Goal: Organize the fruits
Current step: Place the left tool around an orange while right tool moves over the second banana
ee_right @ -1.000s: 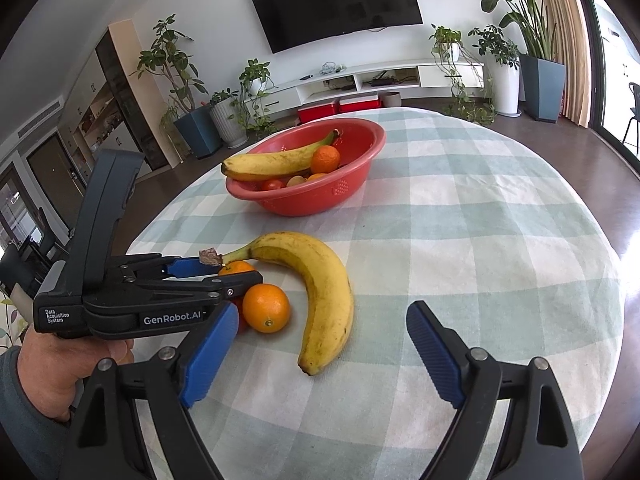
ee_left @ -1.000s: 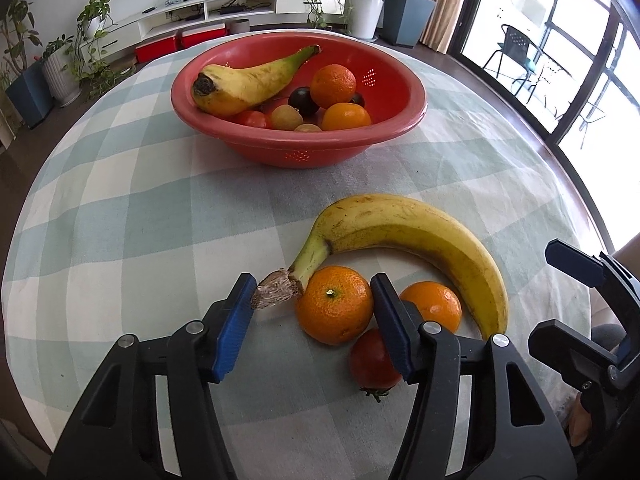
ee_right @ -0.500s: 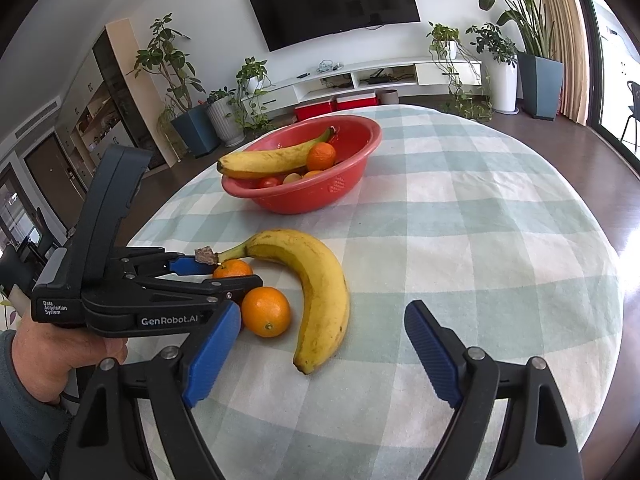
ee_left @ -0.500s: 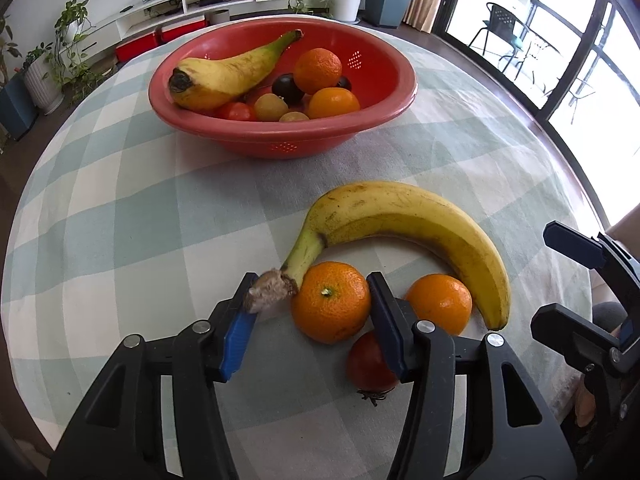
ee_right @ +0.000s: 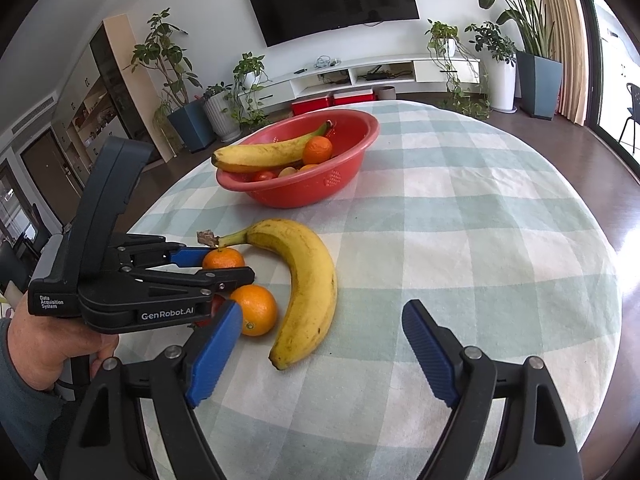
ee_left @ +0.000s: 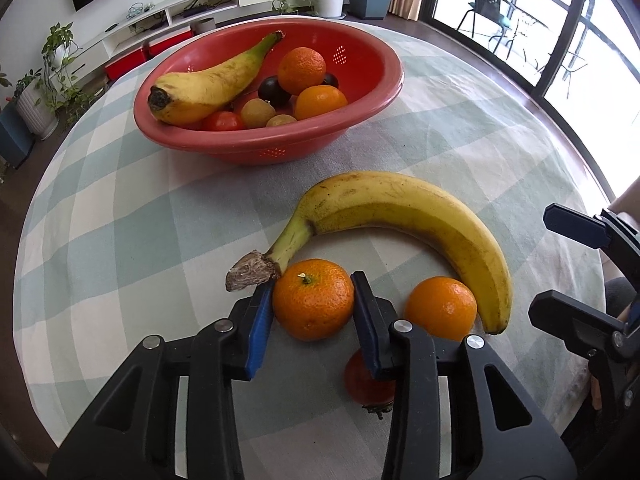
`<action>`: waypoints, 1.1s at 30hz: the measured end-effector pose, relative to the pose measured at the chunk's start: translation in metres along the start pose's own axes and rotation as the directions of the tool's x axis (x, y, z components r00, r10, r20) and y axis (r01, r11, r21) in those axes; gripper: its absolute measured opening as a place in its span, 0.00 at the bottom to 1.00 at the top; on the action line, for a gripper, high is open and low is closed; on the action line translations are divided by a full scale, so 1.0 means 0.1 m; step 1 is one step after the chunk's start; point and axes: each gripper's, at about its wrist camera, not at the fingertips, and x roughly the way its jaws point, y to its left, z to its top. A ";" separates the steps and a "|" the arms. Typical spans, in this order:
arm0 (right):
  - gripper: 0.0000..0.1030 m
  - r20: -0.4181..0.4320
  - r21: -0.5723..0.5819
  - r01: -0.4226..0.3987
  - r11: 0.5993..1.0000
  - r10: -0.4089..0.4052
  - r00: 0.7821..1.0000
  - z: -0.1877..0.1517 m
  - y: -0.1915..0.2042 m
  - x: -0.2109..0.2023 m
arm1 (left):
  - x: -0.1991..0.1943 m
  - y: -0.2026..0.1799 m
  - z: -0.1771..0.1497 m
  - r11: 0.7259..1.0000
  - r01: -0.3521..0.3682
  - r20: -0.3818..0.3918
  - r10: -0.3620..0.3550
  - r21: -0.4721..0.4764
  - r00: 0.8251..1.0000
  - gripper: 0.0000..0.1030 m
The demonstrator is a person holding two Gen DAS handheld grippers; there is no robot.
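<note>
My left gripper (ee_left: 313,305) is shut on a tangerine (ee_left: 313,305) that sits on the checked tablecloth; its blue pads press both sides. From the right wrist view the same tangerine (ee_right: 223,259) shows between the left gripper's fingers (ee_right: 188,257). A large banana (ee_left: 404,216) curves just behind it, its stem touching the tangerine. A second tangerine (ee_left: 441,307) and a tomato (ee_left: 366,380) lie to the right, the tomato partly hidden by a finger. The red bowl (ee_left: 360,108) holds a banana, tangerines and small fruits. My right gripper (ee_right: 320,352) is open and empty near the banana's tip.
The round table's edge (ee_right: 592,392) curves close on the right and front. Bare tablecloth (ee_right: 460,232) spreads right of the bowl. Plants, a TV shelf and windows lie beyond the table.
My left gripper moved forward and closed its fingers onto the near tangerine. The right gripper stayed almost still and open.
</note>
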 end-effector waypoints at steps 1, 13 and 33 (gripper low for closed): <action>0.82 -0.001 -0.002 0.001 1.000 -0.001 1.000 0.00 0.00 0.00 | -0.01 0.00 -0.01 1.000 0.003 0.005 -0.003 0.001 1.000 0.34; 0.78 -0.056 -0.111 0.004 0.994 -0.010 0.998 0.22 0.16 0.11 | -0.31 0.21 -0.30 0.997 0.066 0.079 -0.062 -0.051 0.995 0.34; 0.50 -0.305 -0.330 0.011 0.944 -0.118 0.945 0.55 0.43 1.03 | -0.37 0.61 -0.53 0.973 0.156 0.152 -0.131 -0.170 0.980 0.34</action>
